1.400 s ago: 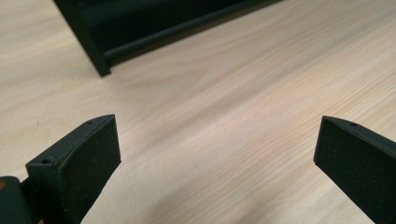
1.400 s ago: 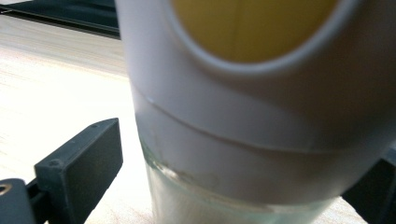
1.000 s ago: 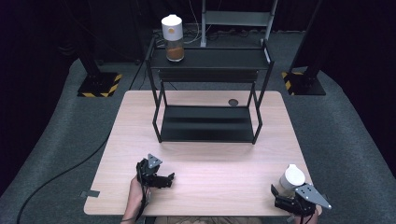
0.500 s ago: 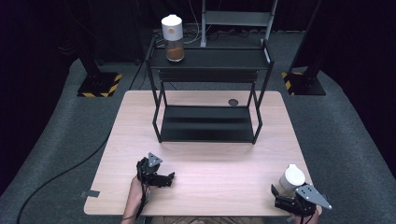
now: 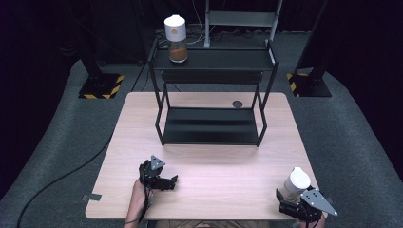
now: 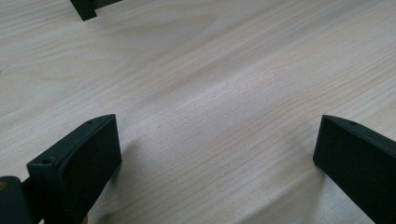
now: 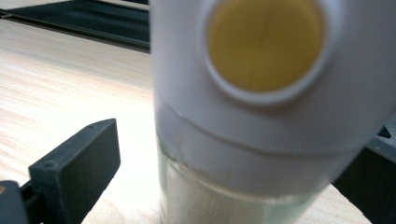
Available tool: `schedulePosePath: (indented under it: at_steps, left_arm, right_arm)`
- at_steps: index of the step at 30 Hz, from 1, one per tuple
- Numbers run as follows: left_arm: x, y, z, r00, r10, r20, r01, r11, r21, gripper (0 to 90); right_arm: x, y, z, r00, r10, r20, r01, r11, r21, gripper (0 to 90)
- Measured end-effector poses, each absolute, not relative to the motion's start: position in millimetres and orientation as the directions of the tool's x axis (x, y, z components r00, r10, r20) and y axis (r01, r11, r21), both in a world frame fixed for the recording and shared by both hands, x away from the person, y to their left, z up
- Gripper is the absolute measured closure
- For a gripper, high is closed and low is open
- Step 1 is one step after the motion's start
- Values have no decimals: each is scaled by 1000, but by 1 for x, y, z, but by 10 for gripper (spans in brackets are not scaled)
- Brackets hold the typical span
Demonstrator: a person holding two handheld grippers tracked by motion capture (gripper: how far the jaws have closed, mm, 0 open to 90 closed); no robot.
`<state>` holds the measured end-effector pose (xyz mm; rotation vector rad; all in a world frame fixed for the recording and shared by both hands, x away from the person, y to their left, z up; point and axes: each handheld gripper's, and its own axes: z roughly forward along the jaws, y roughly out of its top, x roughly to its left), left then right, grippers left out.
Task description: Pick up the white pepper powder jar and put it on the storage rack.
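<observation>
A glass jar [image 5: 298,181] with a white lid stands at the table's front right corner. My right gripper [image 5: 290,198] sits around it, open. In the right gripper view the jar [image 7: 261,93] is close up, with a yellow disc on its lid. It stands between the jaws of the right gripper [image 7: 233,158]; the left pad [image 7: 81,163] is a gap away from the glass. My left gripper [image 5: 172,182] rests low over the table's front left, open. The left gripper [image 6: 215,135] has bare wood between its jaws. A second jar [image 5: 175,39] with brown contents stands on the rack's top shelf, at the left.
A black two-tier rack [image 5: 214,137] stands on the far half of the wooden table [image 5: 228,166]. A small dark disc [image 5: 236,104] lies on the table behind the rack's right side. Stands with striped bases flank the table on the grey floor.
</observation>
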<state>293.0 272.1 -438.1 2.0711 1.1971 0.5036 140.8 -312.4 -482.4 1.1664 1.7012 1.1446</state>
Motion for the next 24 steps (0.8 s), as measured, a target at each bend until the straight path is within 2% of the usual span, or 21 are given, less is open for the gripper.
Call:
schedulePosePath:
  at_steps: [5,22,24]
  left_arm:
    - [293,272,-438,501,865,-6,601,-343,722,2]
    - [293,272,-438,501,866,-7,600,-341,723,2]
    - [293,272,-438,502,865,-7,600,-342,723,2]
  right_arm:
    - [140,-311,-480,-285,954,-92,236,163,958,0]
    - [151,-311,-483,-270,959,-82,268,156,951,1]
    - [151,-313,-481,-274,959,-78,279,156,948,59]
